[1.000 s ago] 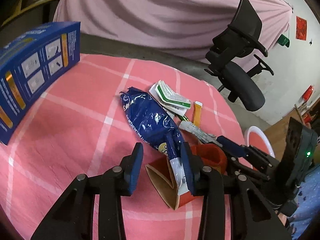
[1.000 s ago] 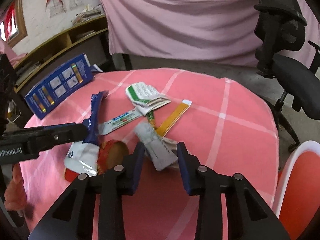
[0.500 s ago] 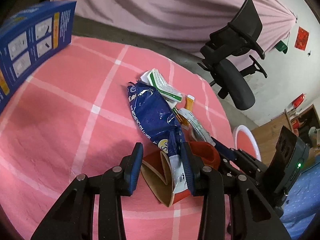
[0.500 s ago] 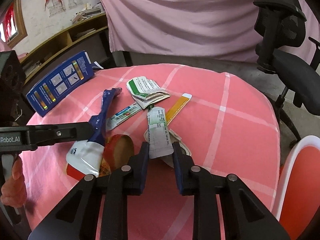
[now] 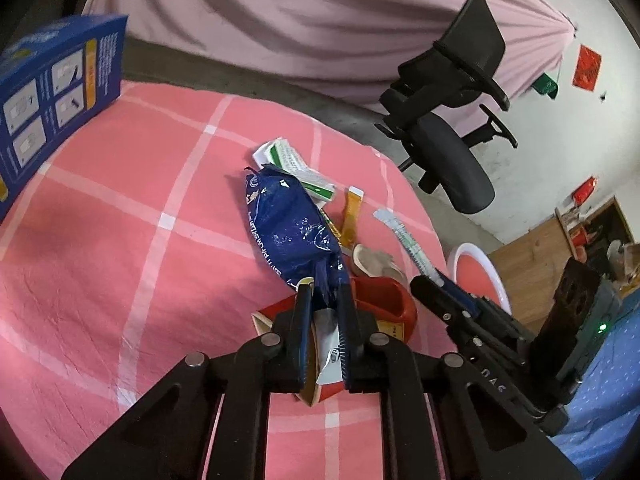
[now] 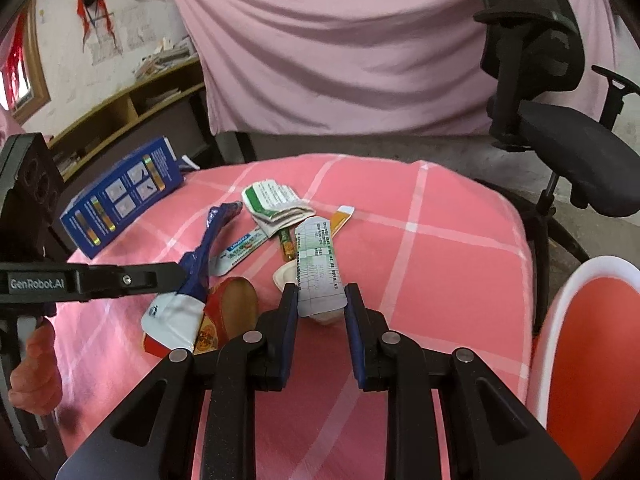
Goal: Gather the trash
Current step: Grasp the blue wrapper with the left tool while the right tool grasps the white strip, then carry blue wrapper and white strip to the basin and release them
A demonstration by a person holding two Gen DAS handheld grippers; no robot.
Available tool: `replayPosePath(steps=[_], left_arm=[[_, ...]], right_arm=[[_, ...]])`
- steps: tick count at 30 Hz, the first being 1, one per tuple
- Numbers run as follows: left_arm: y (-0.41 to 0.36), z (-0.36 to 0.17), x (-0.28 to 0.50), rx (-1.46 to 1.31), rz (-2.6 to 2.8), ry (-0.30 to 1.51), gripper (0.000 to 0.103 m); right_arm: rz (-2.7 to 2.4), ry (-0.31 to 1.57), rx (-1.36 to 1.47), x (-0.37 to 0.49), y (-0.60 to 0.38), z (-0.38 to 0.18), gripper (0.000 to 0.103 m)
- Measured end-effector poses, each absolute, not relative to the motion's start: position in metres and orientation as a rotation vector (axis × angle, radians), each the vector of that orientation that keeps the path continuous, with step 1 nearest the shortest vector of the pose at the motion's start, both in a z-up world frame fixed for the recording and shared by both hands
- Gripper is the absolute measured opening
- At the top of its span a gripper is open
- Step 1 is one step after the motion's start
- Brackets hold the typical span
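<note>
My left gripper [image 5: 325,296] is shut on the white end of a blue snack bag [image 5: 288,224], also seen in the right wrist view [image 6: 200,256]. A red paper cup [image 5: 384,304] lies on its side beneath it. My right gripper [image 6: 321,294] is shut on a white and green sachet [image 6: 318,268], lifted above the table; the sachet also shows in the left wrist view [image 5: 404,236]. More trash lies on the pink checked tablecloth [image 6: 440,240]: a folded green and white wrapper [image 6: 276,208], an orange strip [image 6: 340,218], a small blue-printed sachet [image 6: 240,250] and a beige lid [image 5: 374,262].
A blue box [image 5: 52,100] stands at the table's left edge. A black office chair [image 6: 552,120] is beyond the table at the right. A red bin with a white rim [image 6: 588,340] sits low at the right. A pink curtain hangs behind.
My left gripper has closed on the blue bag's white end. My right gripper has closed on the white and green sachet and lifted it off the table.
</note>
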State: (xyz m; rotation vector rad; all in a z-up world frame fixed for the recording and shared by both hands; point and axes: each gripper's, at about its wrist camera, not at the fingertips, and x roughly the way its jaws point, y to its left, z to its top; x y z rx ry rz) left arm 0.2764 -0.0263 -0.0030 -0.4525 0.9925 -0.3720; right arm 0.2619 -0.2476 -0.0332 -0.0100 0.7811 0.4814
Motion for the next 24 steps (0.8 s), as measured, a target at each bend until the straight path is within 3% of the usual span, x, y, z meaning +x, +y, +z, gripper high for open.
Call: replayPosePath(steps=[11,24], left_arm=[[-0.044,0.006,0.259,-0.377,-0.333,0.9,0.004],[-0.085,0.054,0.211,-0.245,-0.304,0.569,0.004]], right_arm=[[0.467,0.628,-0.014,0.237,-0.256,-0.015,0.021],[0.401,0.298,0.025,0.188,-0.28,0.02,0.021]])
